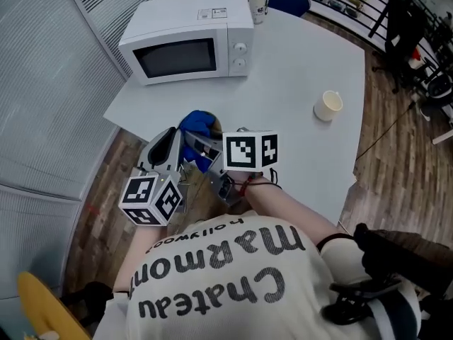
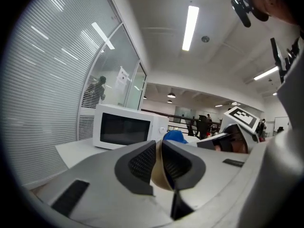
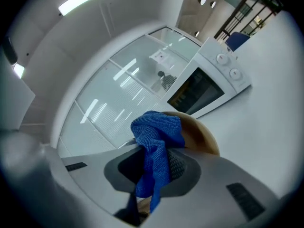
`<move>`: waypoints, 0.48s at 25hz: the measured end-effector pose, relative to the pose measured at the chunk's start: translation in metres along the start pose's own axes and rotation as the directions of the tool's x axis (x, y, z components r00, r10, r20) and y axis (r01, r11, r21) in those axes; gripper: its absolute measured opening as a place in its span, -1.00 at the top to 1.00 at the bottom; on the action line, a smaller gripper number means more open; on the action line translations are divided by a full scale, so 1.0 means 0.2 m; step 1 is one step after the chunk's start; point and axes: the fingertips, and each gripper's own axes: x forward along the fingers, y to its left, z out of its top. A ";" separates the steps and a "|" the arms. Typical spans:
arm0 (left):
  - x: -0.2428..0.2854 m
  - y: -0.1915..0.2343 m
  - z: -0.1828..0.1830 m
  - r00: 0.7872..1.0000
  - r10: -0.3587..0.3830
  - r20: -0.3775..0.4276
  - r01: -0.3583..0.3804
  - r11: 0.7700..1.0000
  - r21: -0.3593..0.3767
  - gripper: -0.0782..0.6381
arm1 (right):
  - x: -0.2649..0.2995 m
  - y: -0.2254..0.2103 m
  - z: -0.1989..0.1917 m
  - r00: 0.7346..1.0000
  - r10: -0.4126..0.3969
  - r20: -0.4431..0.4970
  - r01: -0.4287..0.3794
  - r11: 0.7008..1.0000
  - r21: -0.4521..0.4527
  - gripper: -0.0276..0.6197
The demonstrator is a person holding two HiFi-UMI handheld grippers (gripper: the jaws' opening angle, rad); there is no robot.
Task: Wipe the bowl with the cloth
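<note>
Student: Head view, lower centre. Which tool is which?

Tutor: Left gripper (image 1: 182,139) toward the picture's left, right gripper (image 1: 207,149) just beside it. Each marker cube is on the person's side. The tips meet at the near edge of the white table (image 1: 304,69), toward its left corner.

Student: State of the left jaws?

Tutor: Narrow. In the left gripper view, the left gripper (image 2: 159,161) pinches the thin tan rim of the bowl (image 2: 159,178), with one ribbed pad pressing on each face.

Student: And the right?

Tutor: In the right gripper view, the right gripper (image 3: 154,171) is closed on the blue cloth (image 3: 156,141). One fold hangs below the pads. The bunched part rises past the tips and lies against the bowl (image 3: 205,136), whose tan curve shows just behind it.

Student: Bowl location, then?

Tutor: Held by its rim in the left jaws, at that near edge and between the two tools. In the head view the cloth (image 1: 197,124) covers most of it. Whether its base rests on the table does not show.

Student: Other items?

Tutor: Microwave (image 1: 187,37), door shut, at the far left corner. Pale paper cup (image 1: 328,106), mouth up, near the right edge and well apart from both grippers. Second white cup (image 1: 258,6) at the far edge, just beside the microwave.
</note>
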 end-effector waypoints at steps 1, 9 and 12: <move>-0.03 0.05 0.00 1.000 0.012 -0.001 -0.012 1.000 -0.005 0.67 | 0.05 0.02 -0.03 0.999 0.022 -0.025 -0.022 1.000 0.017 0.73; -0.18 0.41 0.01 0.997 0.077 -0.024 -0.078 0.996 -0.054 0.67 | 0.39 0.15 -0.26 0.976 0.065 -0.209 -0.074 0.997 -0.032 0.73; -0.23 0.54 0.01 0.996 0.084 -0.028 -0.086 0.992 -0.091 0.67 | 0.49 0.18 -0.30 0.968 -0.007 -0.251 -0.036 0.985 -0.168 0.73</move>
